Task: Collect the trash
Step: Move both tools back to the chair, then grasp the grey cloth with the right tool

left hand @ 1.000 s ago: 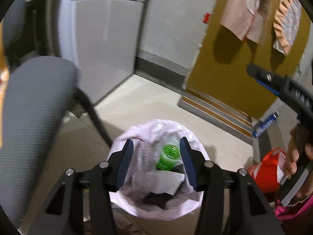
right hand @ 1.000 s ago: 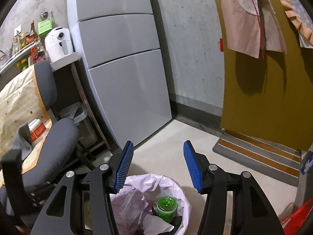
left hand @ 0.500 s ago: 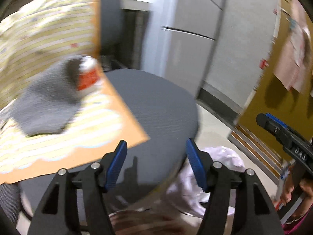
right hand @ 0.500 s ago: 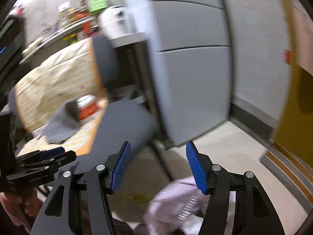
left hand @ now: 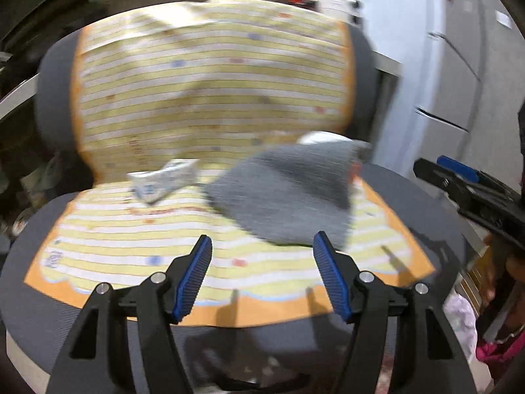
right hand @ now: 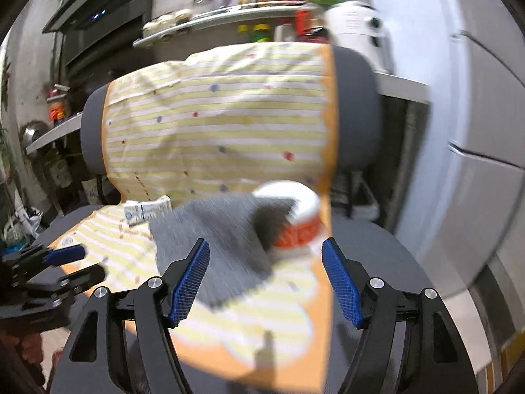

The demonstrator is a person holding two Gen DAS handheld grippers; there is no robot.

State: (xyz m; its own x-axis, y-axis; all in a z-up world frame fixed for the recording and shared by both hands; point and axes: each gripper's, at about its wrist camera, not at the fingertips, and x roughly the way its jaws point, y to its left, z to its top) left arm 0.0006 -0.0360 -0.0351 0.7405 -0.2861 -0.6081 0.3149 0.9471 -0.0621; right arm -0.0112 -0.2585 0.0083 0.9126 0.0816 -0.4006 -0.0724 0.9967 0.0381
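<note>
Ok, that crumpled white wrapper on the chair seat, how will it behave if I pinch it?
The white wrapper looks creased and flattened, so it is probably light and floppy and should crush easily. It lies loose on the striped cloth, apart from the grey rag, so a push may just slide it. Blur hides finer detail.

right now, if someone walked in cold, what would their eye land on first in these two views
Most likely the yellow-striped cloth with its orange border, draped over the back and seat of the grey chair. On the seat lie a grey cloth, a red-and-white tub partly tucked under its right side, and a small crumpled packet to its left. Both the left gripper and the right gripper hover open and empty.
</note>
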